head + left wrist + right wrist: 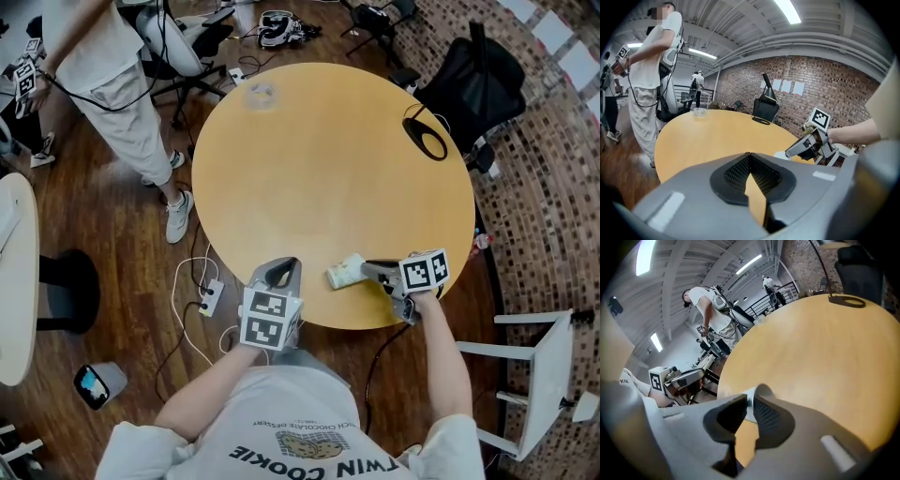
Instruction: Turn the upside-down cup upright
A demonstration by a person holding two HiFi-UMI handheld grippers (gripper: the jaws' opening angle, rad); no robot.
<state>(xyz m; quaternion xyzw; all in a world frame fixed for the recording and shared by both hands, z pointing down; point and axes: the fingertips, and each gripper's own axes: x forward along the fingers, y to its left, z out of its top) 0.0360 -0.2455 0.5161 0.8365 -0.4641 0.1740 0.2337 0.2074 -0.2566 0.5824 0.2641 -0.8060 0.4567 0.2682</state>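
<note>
A pale paper cup lies tipped on its side near the front edge of the round yellow table. My right gripper reaches it from the right and is shut on its wall. In the right gripper view the white cup rim is pinched between the two dark pads. The left gripper view shows the cup just ahead of the right gripper. My left gripper hovers at the table's front edge, left of the cup, its jaw tips together with nothing in them.
A clear glass stands at the table's far edge and a black loop-shaped object lies at its right. A person stands at the far left. A black chair and a white chair flank the table.
</note>
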